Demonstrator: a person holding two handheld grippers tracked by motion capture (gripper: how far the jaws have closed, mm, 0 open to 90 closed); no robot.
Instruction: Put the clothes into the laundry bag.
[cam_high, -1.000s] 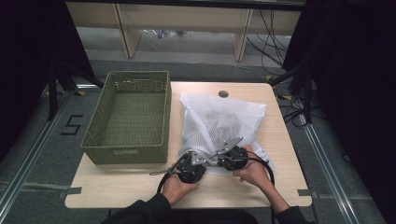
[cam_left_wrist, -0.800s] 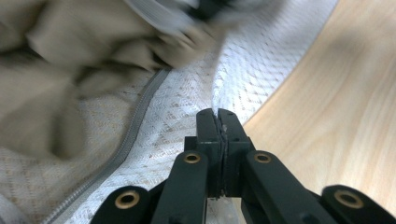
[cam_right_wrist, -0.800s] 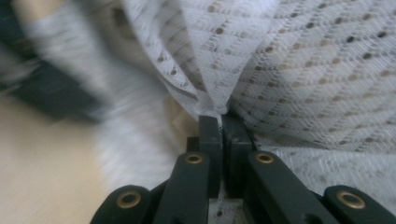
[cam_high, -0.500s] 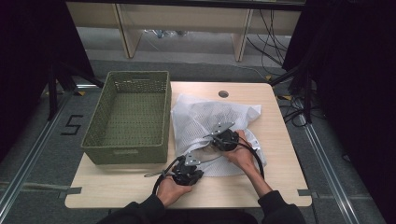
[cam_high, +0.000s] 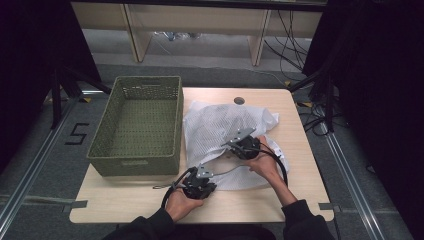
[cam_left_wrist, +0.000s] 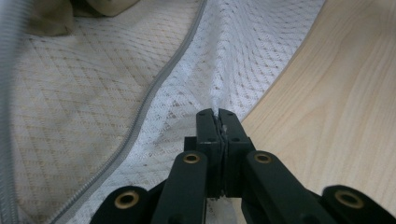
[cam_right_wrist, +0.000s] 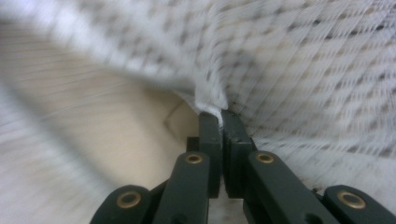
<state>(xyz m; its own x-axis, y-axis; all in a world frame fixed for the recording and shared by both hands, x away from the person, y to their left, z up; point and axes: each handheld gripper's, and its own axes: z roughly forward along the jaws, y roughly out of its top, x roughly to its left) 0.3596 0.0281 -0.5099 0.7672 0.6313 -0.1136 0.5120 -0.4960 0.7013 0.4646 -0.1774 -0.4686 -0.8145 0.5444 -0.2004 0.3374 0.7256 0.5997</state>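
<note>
While the two hands work one piece of fabric between them, the layout reads like this, largest thing first.

Bench (cam_high: 125, 210): light wood, carrying everything within easy reach of the person's forearms, which come in from the near edge.

Basket (cam_high: 137, 125): olive woven basket on the left half of the bench, open side up, just beside the bag; probably parked there as the place the bag is meant to end up.

Mesh bag (cam_high: 220, 125): white zippered laundry bag lying on the right half of the bench, its left edge close to the basket wall; part of it is lifted and folded over, likely because both grippers are pulling it.

Zipper (cam_left_wrist: 154, 88): grey zip line running diagonally across the mesh in the left gripper view, lying flat; whether it is done up I cannot tell.

Right gripper (cam_high: 239, 142): raised over the middle of the bag, jaws closed on a pinch of mesh, which lifts that fold clear of the bench; its own view is blurred.

Left gripper (cam_high: 199, 176): low at the bag's near edge, jaws clamped on the mesh hem just beside bare wood, seemingly to anchor that corner while the other hand pulls.
</note>
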